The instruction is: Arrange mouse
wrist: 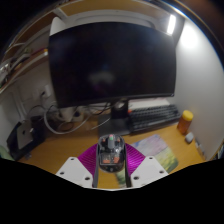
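Fingers pressed on a partly hidden mouse, dark monitor beyond, keyboard half visible

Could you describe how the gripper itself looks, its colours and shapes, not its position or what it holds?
The gripper has two broad white fingers that widen toward the near end, each with angular, faceted outlines. Their inner faces carry magenta pads. No cables, printed markings or sleeve can be seen on it in this view.
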